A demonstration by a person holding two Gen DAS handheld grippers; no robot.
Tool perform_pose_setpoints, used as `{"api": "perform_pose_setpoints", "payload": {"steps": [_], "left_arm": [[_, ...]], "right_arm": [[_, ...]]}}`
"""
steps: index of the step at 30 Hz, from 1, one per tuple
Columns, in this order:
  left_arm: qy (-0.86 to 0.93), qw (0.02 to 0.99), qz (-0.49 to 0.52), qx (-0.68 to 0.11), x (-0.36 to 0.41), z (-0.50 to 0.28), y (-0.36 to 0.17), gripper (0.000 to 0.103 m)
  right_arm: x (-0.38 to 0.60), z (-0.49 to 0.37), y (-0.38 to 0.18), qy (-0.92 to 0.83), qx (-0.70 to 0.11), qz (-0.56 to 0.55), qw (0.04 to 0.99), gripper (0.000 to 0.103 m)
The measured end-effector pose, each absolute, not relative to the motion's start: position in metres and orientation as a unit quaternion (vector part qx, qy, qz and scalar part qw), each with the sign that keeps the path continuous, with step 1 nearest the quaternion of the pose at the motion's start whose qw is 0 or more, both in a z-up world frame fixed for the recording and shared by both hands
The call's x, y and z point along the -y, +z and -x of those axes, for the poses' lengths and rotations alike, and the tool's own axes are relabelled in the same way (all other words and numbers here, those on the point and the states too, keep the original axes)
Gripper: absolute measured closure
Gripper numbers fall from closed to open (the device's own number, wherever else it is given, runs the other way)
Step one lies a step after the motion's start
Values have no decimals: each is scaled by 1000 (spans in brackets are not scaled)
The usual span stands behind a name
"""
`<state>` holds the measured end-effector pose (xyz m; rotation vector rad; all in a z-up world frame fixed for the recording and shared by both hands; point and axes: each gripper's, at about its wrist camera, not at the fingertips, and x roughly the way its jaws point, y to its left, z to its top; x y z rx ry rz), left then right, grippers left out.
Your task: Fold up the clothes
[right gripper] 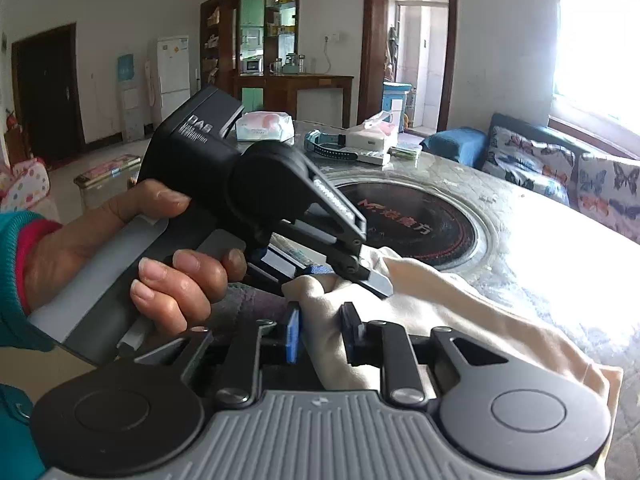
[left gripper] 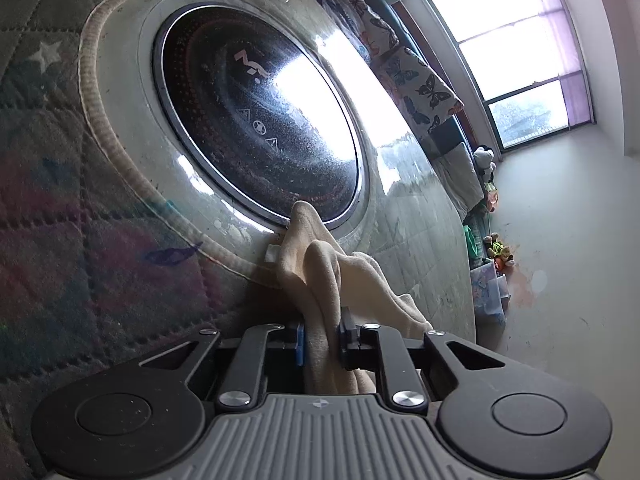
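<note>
My left tongs point(left gripper: 322, 336) are pinching a bunched fold of the cream cloth point(left gripper: 320, 264), which runs up between the two pads and droops over toward the dark round glass plate point(left gripper: 256, 120) set into the table point(left gripper: 416, 216). My right tongs point(right gripper: 320, 330) are pinching the same cloth point(right gripper: 460, 312) at a gathered corner just beside the left ones; from there it spreads out to the right, lying flat on the table point(right gripper: 560, 248) close to the rim of the glass plate point(right gripper: 416, 228). In the right view my left hand point(right gripper: 132, 248) wraps the grey handle of the left tongs point(right gripper: 352, 276), a teal sleeve point(right gripper: 20, 216) at the wrist, and their tips sit on the cloth right in front of mine. Farther back on the table lie a pack of wipes point(right gripper: 264, 126) and a tissue box point(right gripper: 372, 132). Butterfly cushions point(right gripper: 560, 168) line the bench under the window point(right gripper: 596, 40)
</note>
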<state>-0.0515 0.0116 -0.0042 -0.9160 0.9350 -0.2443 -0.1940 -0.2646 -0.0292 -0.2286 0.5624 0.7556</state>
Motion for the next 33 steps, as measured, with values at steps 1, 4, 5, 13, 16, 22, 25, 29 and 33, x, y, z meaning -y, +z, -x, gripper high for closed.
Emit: {"api": "perform_pose_setpoints", "payload": {"steps": [1, 4, 5, 13, 16, 22, 25, 29, 33], "left_arm": [[-113, 789, 422, -432, -10, 51, -4, 86], [-113, 796, 413, -428, -7, 51, -2, 86], [-113, 799, 408, -427, -4, 53, 0, 86], [-114, 827, 356, -419, 9, 57, 8, 86], [-111, 836, 338, -417, 14, 58, 10, 86], [-112, 858, 288, -410, 29, 62, 16, 86], [-115, 868, 263, -405, 37, 63, 18, 86], [-119, 880, 235, -396, 41, 65, 19, 87], [-136, 890, 214, -379, 48, 65, 30, 88]], "right_arm": [[268, 193, -28, 362, -272, 102, 886, 80], [285, 190, -25, 343, -274, 80, 895, 78], [293, 189, -25, 326, -273, 80, 902, 78], [370, 151, -39, 165, -300, 31, 939, 72], [393, 136, -50, 143, -314, -8, 938, 69], [438, 106, -73, 98, -340, -86, 931, 61], [439, 106, -79, 107, -342, -97, 929, 63], [433, 108, -77, 116, -333, -89, 931, 89], [433, 119, -63, 115, -311, -79, 940, 93]]}}
